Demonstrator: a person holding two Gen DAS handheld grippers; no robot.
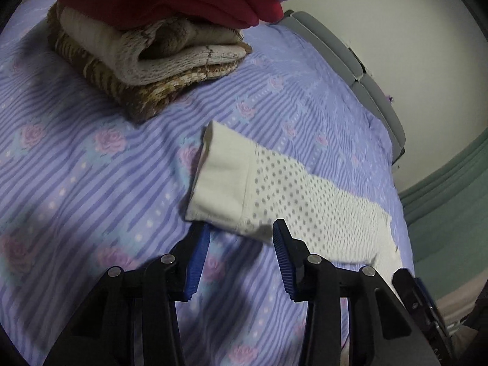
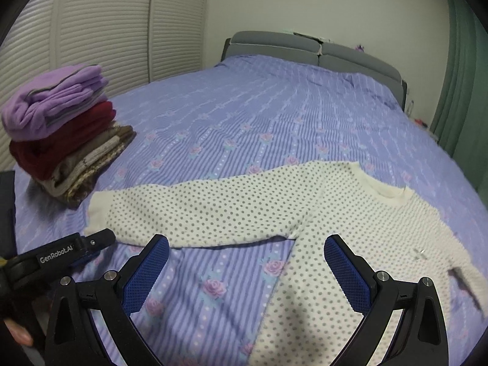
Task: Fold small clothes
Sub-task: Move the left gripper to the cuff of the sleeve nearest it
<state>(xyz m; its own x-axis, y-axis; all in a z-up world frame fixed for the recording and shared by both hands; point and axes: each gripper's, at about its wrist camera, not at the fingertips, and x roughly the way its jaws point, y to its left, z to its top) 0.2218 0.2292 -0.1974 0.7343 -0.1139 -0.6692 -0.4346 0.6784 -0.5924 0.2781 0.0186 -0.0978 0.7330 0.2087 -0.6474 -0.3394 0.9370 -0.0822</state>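
A cream dotted sweater (image 2: 305, 213) lies flat on the bed (image 2: 244, 116), its body toward the right near side and 1 sleeve (image 2: 189, 213) stretched out leftward. The sleeve's plain cuff (image 1: 219, 180) ends just short of a stack of folded clothes (image 2: 61, 140) at the bed's left edge: a purple piece on top, a red one under it, brown and beige knits at the bottom. Beyond the sweater the striped floral sheet runs bare all the way to the grey headboard (image 2: 320, 52), so the widest free room is ahead and to the right of the stack. On the right side the sweater's hem comes close to the bed's edge, next to a green curtain (image 2: 460, 76).

The left gripper (image 1: 242, 228) hangs low over the cuff end of the sleeve with its jaws parted; its right blue pad (image 1: 282, 253) overlaps the sleeve's near edge, the left pad sits just off the cuff corner, and nothing is clamped between them. The right gripper (image 2: 245, 244) is spread wide above the underarm, where sleeve meets body, holding nothing; whether its pads touch the fabric cannot be told.
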